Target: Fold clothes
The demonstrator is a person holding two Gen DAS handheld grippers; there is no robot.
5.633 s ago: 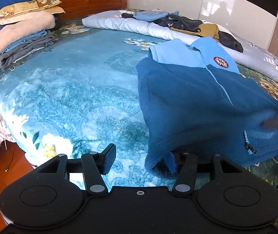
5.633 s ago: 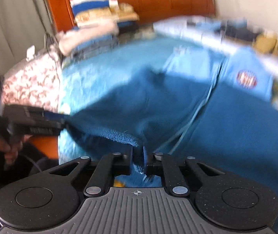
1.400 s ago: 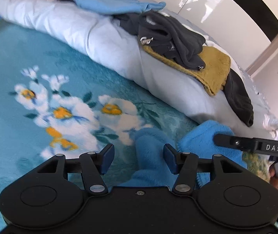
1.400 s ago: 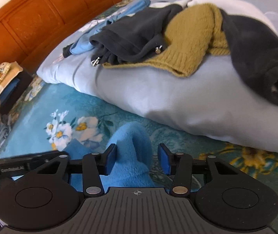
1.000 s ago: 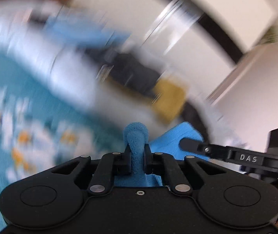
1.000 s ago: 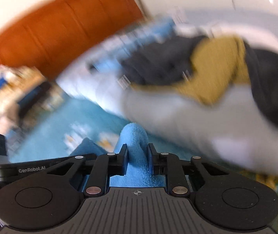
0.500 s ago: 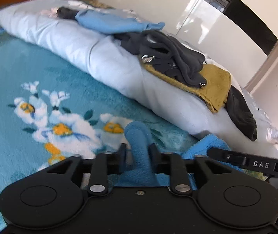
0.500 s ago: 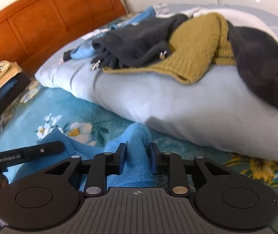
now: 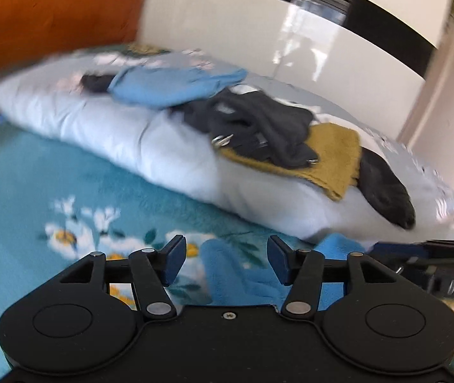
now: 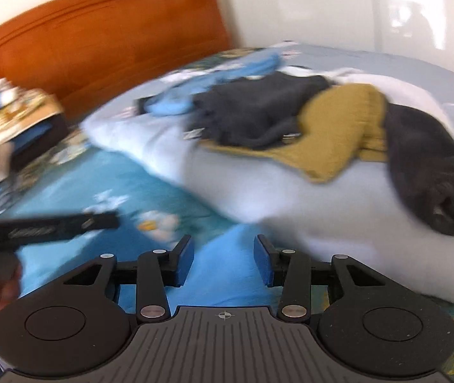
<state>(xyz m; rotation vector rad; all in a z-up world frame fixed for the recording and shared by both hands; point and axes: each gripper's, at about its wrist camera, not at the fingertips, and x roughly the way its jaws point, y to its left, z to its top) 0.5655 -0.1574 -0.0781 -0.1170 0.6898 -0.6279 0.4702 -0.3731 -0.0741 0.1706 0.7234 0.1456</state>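
Observation:
A light blue fleece garment (image 9: 239, 276) lies on the teal floral blanket (image 9: 35, 191), its edge low in both wrist views. My left gripper (image 9: 225, 263) is opening; the fleece sits between its blue pads without touching them. My right gripper (image 10: 223, 263) is opening too, and the fleece (image 10: 223, 274) lies loose between its pads, which stand off it. Each gripper shows in the other's view: the right gripper (image 9: 434, 265) at the right edge, the left gripper (image 10: 51, 228) at the left, held by a hand.
A pale blue rolled duvet (image 9: 163, 156) runs across the bed behind the fleece, with a light blue top (image 9: 169, 86), dark grey clothes (image 9: 259, 127) and a mustard knit (image 10: 332, 140) piled on it. An orange wooden headboard (image 10: 99, 38) and stacked folded bedding (image 10: 3, 111) stand at the left.
Both grippers were pinched on upright folds of the blue fleece; their jaws have spread apart and the fleece has dropped out of the pads onto the blanket.

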